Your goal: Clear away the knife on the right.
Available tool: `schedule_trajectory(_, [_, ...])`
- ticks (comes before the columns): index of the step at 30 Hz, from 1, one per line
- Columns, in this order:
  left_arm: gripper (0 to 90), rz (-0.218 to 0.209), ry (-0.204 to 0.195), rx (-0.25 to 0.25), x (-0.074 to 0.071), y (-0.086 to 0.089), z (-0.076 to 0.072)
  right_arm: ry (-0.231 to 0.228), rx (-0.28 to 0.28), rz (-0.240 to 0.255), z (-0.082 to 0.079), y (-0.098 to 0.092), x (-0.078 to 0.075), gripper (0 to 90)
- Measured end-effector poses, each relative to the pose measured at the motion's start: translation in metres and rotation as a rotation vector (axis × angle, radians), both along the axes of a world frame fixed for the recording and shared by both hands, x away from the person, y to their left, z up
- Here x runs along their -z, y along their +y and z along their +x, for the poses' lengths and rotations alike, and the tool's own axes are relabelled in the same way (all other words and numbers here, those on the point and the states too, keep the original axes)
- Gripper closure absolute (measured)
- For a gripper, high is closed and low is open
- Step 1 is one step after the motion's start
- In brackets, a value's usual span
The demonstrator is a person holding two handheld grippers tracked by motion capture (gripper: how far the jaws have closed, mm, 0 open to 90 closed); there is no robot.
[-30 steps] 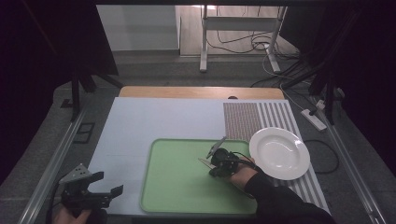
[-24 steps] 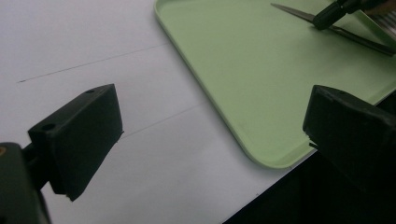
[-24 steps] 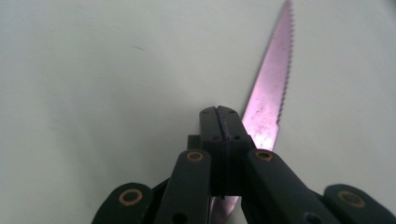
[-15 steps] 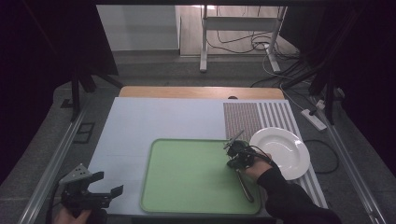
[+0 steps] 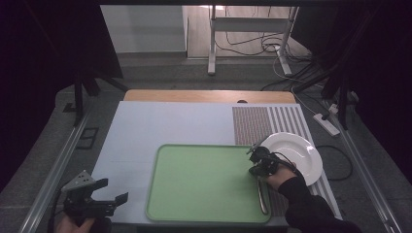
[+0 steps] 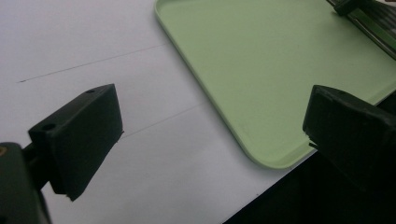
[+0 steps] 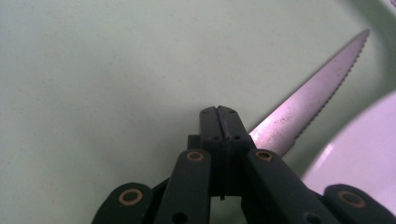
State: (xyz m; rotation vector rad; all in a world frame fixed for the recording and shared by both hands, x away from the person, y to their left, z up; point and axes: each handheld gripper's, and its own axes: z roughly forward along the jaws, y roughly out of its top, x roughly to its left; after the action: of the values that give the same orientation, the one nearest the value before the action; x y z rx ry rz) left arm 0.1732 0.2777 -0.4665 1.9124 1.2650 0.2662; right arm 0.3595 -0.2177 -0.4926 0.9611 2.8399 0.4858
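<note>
Right forearm, dark sleeve, enters from the lower right of the high view and angles up-left; the hand sits over the right edge of the green tray (image 5: pixel 194 194). The right gripper (image 5: pixel 257 158) points away from the person, tip at the seam between tray and white plate (image 5: pixel 303 150). In the right gripper view its jaws are pressed together, pinching a serrated table knife (image 7: pixel 308 105): the blade runs out from beside the clamped tips toward the upper right, teeth along its right-hand edge, its point over the tray near the plate (image 7: pixel 364 154) rim. In the high view the knife's handle (image 5: pixel 263 196) trails back below the hand along the tray's right side.

Left hand holds the left gripper (image 5: pixel 109 196) at the near-left corner of the white table mat (image 5: pixel 170 121), well apart from the knife. Its jaws are spread wide, nothing between them; the left gripper view looks across bare mat to the tray's (image 6: pixel 261 70) near corner.
</note>
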Motion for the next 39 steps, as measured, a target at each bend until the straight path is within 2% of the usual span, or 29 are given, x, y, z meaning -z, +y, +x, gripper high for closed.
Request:
schedule_trajectory(5, [4.7, 0.001, 0.0, 0.0, 0.0, 0.0, 0.0, 0.013, 0.01, 0.006, 0.001, -0.002, 0.0, 88.9])
schedule_trajectory(8, [4.8, 0.0, 0.0, 0.0, 0.0, 0.0, 0.0, 0.021, 0.013, 0.042, 0.001, -0.001, -0.002, 87.1])
schedule_trajectory(14, [4.8, 0.002, -0.002, 0.001, 0.0, 0.0, 0.0, 0.002, 0.003, 0.096, -0.001, 0.002, -0.009, 79.8])
schedule_trajectory(19, [4.8, 0.002, -0.001, 0.001, 0.0, 0.0, 0.0, -0.01, 0.02, 0.158, -0.003, 0.004, -0.015, 70.6])
schedule_trajectory(24, [4.8, 0.001, -0.001, 0.0, 0.0, 0.0, 0.0, -0.023, 0.02, 0.197, -0.007, 0.005, -0.023, 61.0])
schedule_trajectory(32, [4.8, 0.002, -0.001, 0.0, 0.0, 0.0, 0.0, -0.062, 0.015, 0.219, -0.013, 0.003, -0.034, 48.9])
schedule_trajectory(39, [4.8, 0.001, -0.001, -0.001, 0.0, 0.0, 0.0, -0.083, 0.046, 0.254, -0.015, -0.003, -0.039, 28.5])
